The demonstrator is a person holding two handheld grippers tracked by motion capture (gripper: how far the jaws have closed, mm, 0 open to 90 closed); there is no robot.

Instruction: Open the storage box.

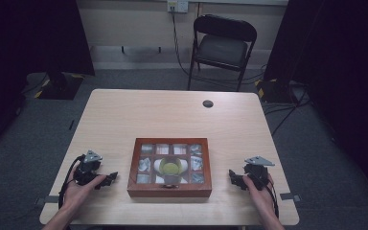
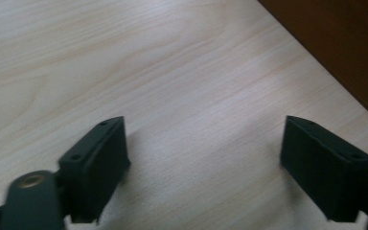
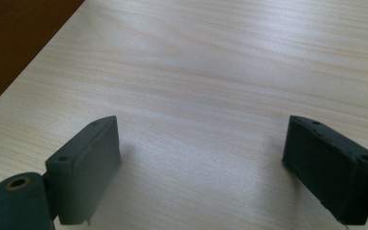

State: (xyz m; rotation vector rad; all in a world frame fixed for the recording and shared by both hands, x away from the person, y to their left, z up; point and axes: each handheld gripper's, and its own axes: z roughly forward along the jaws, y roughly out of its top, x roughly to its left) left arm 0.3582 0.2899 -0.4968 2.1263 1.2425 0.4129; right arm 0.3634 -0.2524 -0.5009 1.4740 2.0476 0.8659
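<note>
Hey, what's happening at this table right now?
A person sits at a light wooden table with a tool in each hand. The left tool and the right tool both rest on the tabletop with jaws open and nothing between them, one on either side of a wooden box. The box has a glass lid, shut, with small compartments and a round yellowish item visible in the middle. Neither tool touches the box; handling hasn't started yet.

**Around the Table's Edges**

A black folding chair [image 1: 224, 47] stands beyond the far side of the pale wooden table [image 1: 172, 115], facing it. A small dark round cap [image 1: 208, 103] sits in the tabletop near the far edge. Cables [image 1: 287, 103] trail over the grey carpet at right; a wall socket [image 1: 178, 5] sits above.
</note>
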